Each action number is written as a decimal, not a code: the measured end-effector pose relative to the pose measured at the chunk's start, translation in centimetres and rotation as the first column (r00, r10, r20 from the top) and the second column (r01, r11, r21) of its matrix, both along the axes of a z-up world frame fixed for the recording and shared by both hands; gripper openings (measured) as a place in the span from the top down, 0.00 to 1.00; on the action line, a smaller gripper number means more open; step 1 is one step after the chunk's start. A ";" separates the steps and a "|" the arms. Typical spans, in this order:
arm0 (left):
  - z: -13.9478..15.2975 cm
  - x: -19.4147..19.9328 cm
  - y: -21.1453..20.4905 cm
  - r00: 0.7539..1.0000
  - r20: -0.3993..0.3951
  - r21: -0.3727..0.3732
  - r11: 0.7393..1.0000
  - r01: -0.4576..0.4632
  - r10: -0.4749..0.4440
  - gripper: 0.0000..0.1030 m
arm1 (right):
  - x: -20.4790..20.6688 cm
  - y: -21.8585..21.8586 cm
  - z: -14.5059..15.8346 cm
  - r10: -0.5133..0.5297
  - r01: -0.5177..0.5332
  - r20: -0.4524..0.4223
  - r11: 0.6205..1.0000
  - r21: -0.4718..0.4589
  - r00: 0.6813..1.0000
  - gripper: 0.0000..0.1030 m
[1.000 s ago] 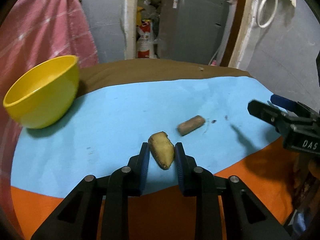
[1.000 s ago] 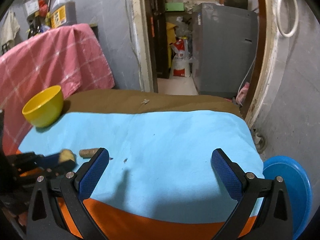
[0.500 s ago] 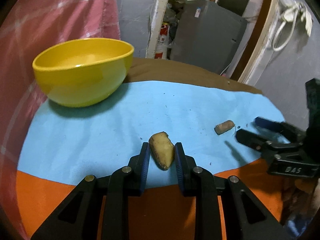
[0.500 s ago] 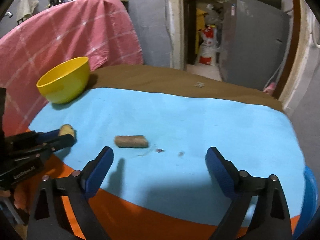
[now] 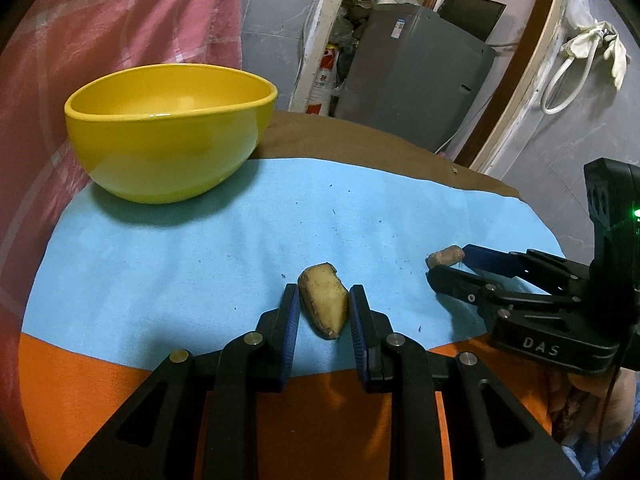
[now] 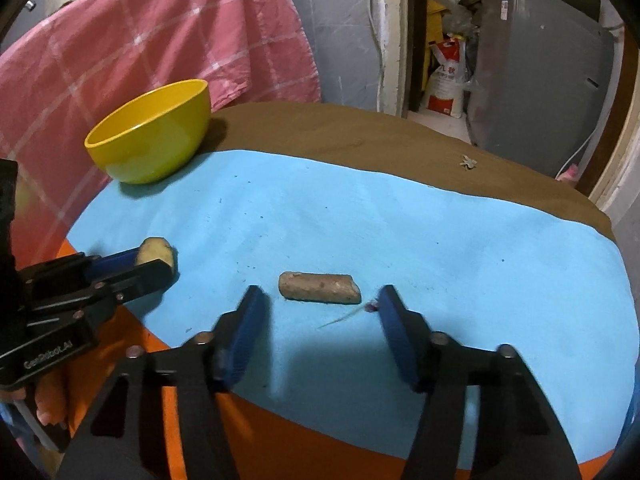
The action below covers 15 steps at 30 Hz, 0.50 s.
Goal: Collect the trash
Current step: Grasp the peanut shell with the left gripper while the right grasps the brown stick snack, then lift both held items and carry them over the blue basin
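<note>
My left gripper (image 5: 323, 292) is shut on a pale yellow-brown peel chunk (image 5: 323, 306), held just above the blue cloth (image 5: 160, 260). The same chunk (image 6: 154, 250) and left gripper (image 6: 156, 264) show at the left of the right wrist view. A brown stubby scrap (image 6: 319, 287) lies on the cloth between the tips of my right gripper (image 6: 320, 294). Its jaws are closing and the pads stand apart from the scrap on both sides. The left wrist view shows that scrap (image 5: 445, 256) at the right gripper's tips (image 5: 448, 266). A yellow bowl (image 5: 160, 160) stands at the far left, seemingly with nothing in it.
The bowl (image 6: 152, 156) sits at the blue cloth's far left corner, beside a pink checked cloth (image 6: 160, 52). An orange cloth (image 5: 80, 380) covers the near edge, a brown one (image 6: 340, 136) the far side. A grey cabinet (image 5: 412, 88) stands beyond the table.
My right gripper has swung left and down over the brown scrap, and its jaws have narrowed. My left gripper has carried the chunk toward the yellow bowl, which looms larger.
</note>
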<state>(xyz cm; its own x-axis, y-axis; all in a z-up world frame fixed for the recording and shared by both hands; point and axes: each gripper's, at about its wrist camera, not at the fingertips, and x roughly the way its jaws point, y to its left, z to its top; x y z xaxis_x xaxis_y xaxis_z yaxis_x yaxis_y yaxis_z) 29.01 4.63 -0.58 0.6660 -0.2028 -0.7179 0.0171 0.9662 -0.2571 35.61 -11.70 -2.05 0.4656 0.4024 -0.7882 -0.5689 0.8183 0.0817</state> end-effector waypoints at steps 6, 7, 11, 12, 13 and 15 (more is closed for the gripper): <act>-0.1 -0.2 0.0 1.000 0.005 -0.003 1.000 -0.002 0.002 0.80 | -0.2 0.0 -0.1 0.004 -0.004 0.000 1.000 0.022 1.000 0.62; -0.1 -0.2 -0.1 1.000 0.006 -0.003 1.000 -0.003 0.003 0.80 | -0.4 -0.1 -0.1 0.003 -0.003 0.001 1.000 0.030 1.000 0.62; -0.1 -0.4 0.1 1.000 0.013 -0.011 1.000 -0.007 0.007 0.81 | -0.8 -0.5 0.2 0.000 -0.001 0.016 0.998 0.066 1.000 0.62; 0.0 -0.5 0.1 1.000 0.016 -0.015 1.000 -0.009 0.009 0.83 | -0.9 -0.8 0.4 -0.006 0.004 0.022 0.996 0.086 1.000 0.62; 0.0 -0.6 0.2 1.000 0.021 -0.021 1.000 -0.010 0.011 0.84 | -1.0 -1.2 0.6 -0.018 0.015 0.029 0.994 0.111 0.999 0.62; 0.2 -1.0 0.2 0.999 0.037 -0.025 1.000 -0.011 0.012 0.88 | -1.1 -2.1 1.1 -0.044 0.036 0.042 0.984 0.173 0.998 0.62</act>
<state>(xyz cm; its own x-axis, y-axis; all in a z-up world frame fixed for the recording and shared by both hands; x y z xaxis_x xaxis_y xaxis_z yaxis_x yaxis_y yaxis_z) 28.05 4.81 -0.35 0.6947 -0.2122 -0.6873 0.0162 0.9599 -0.2800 34.49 -13.83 -0.99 0.5179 0.5104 -0.6865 -0.5420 0.8166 0.1983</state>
